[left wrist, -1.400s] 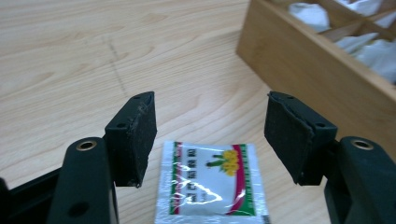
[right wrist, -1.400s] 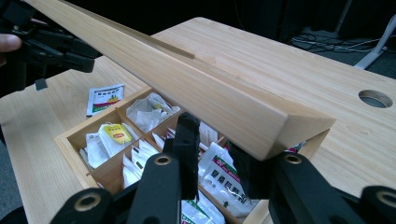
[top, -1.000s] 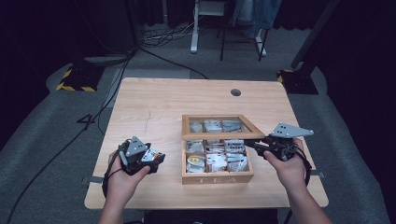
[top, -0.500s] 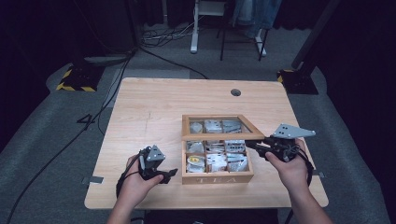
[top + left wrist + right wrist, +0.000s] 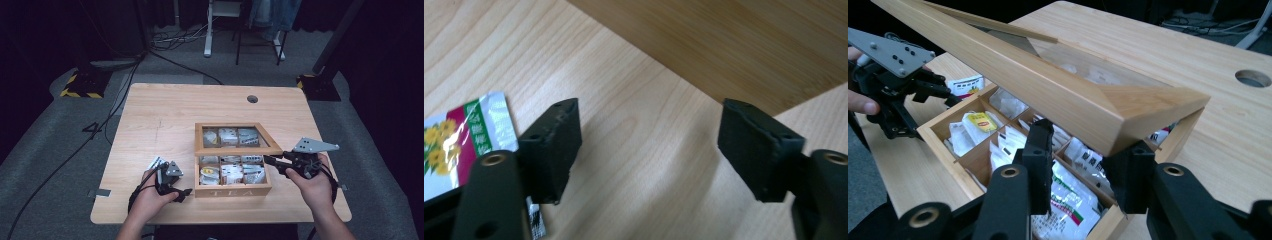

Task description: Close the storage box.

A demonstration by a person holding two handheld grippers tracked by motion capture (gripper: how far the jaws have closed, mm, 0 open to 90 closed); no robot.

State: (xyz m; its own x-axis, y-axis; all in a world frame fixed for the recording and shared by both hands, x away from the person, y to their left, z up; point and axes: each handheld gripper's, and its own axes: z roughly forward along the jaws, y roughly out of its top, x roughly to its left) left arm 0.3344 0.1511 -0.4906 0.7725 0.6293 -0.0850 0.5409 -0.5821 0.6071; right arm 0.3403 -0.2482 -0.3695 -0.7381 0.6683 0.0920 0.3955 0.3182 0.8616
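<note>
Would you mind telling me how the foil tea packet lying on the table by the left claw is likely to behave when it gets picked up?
The tea packet looks thin and flat, so it is probably very light and floppy. Its shiny foil face suggests it may slip between the pads. Lying flush on the table, it likely gives the open left claw little edge to catch, so it may slide when nudged.

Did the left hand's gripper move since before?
Yes. The left gripper moved right, up close to the tea box, leaving a packet on the table behind it.
</note>
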